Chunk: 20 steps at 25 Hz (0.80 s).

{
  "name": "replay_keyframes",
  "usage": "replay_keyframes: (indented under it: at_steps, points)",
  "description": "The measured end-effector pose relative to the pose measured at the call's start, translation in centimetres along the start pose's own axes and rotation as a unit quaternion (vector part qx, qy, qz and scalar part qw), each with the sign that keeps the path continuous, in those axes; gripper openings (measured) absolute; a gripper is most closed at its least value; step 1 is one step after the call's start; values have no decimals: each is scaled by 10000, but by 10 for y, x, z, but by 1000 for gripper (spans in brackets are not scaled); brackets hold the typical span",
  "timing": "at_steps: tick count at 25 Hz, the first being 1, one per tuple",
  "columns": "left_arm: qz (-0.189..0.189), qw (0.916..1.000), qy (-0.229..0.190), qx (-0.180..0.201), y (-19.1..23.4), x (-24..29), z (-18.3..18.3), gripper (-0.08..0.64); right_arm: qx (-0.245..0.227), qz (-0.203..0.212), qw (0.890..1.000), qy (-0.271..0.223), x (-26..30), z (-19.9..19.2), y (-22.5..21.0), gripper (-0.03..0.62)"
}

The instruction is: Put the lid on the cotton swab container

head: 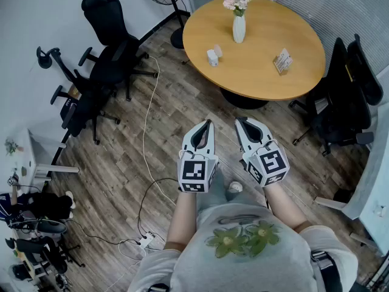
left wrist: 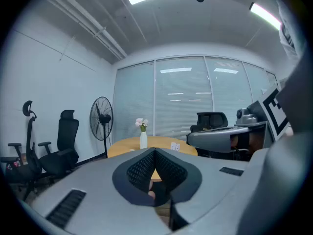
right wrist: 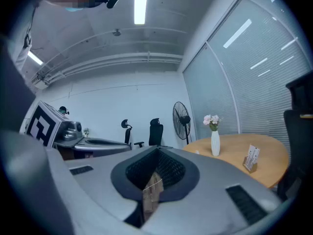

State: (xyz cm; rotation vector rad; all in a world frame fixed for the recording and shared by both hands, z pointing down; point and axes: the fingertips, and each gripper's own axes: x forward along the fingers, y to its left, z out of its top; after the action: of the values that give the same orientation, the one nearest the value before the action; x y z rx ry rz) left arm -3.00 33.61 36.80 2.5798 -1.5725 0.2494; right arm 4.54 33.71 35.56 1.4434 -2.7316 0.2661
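Observation:
On the round wooden table (head: pixel 261 72) stands a small white cotton swab container (head: pixel 212 58), and a pale round piece that may be its lid (head: pixel 218 51) lies just behind it. Both are tiny here; the left gripper view shows the container (left wrist: pixel 174 146) far off. My left gripper (head: pixel 208 123) and right gripper (head: pixel 238 120) hang side by side over the wooden floor, well short of the table and pointing toward it. Both jaw pairs are shut with nothing between them. The left gripper (left wrist: pixel 155 151) and the right gripper (right wrist: pixel 157 150) show meeting tips in their own views.
A white vase of flowers (head: pixel 239 26) and a card holder (head: pixel 282 61) also stand on the table. Black office chairs (head: pixel 100 72) are at the left, and more chairs (head: pixel 340 96) at the right. A white cable (head: pixel 146 139) crosses the floor to a power strip (head: pixel 144 242). A standing fan (left wrist: pixel 101 119) is by the glass wall.

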Motion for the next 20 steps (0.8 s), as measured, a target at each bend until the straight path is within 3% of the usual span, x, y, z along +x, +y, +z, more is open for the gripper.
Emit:
replay_keyframes:
  at_steps: [3, 10, 20]
  points:
    - [-89, 9997, 212, -36, 11, 11, -3, 2, -8, -5, 10000, 27, 17, -1, -1, 2]
    - [-219, 9997, -23, 73, 63, 54, 9, 2, -80, -43, 9999, 110, 77, 0, -11, 3]
    - [-738, 9971, -70, 193, 152, 124, 31, 2, -9, -583, 9983, -43, 177, 24, -38, 3]
